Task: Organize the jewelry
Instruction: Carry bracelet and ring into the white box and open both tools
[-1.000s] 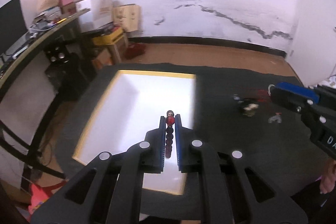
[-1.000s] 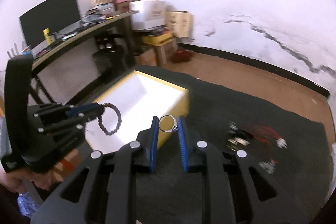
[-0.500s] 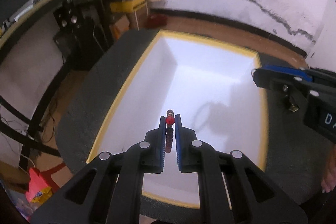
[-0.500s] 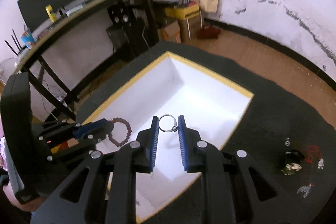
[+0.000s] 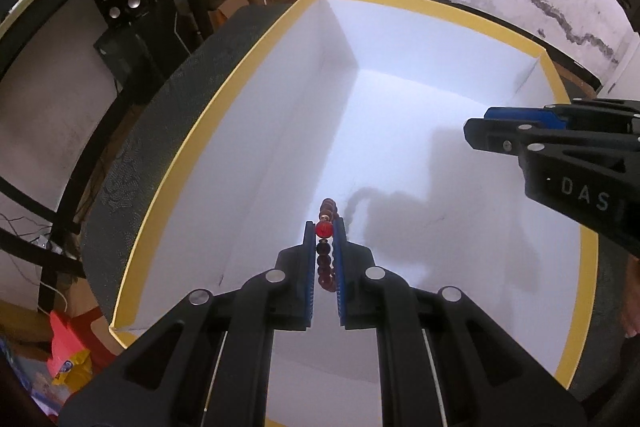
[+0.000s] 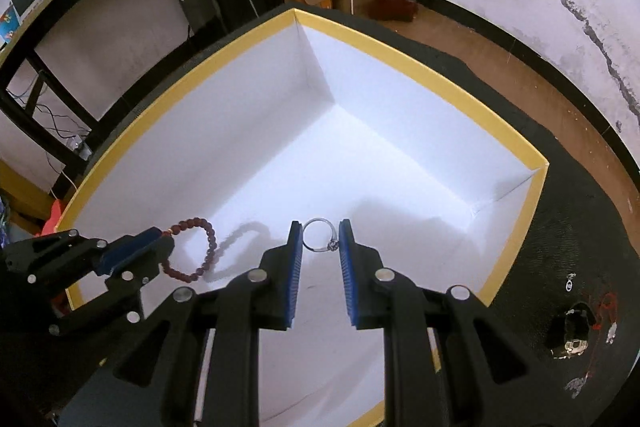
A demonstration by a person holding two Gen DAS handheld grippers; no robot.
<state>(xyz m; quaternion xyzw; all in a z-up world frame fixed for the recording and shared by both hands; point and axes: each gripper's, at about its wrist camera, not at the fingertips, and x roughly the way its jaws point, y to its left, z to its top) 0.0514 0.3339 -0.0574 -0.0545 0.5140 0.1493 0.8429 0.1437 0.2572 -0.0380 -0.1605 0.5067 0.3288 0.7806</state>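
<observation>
— Tongs first: what did each hold?
— Left gripper (image 5: 324, 227) pinched a bead bracelet (image 6: 197, 249); right gripper (image 6: 319, 235) clamped a silver ring (image 6: 319, 235).
— Where?
— Both hung over the white, yellow-rimmed box (image 6: 416, 67) on dark cloth (image 6: 568, 227).

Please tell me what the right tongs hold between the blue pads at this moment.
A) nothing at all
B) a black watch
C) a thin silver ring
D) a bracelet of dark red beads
C: in the right wrist view the right tongs are shut on a thin silver ring, above the white box; the bead bracelet hangs from the left tongs.
</observation>
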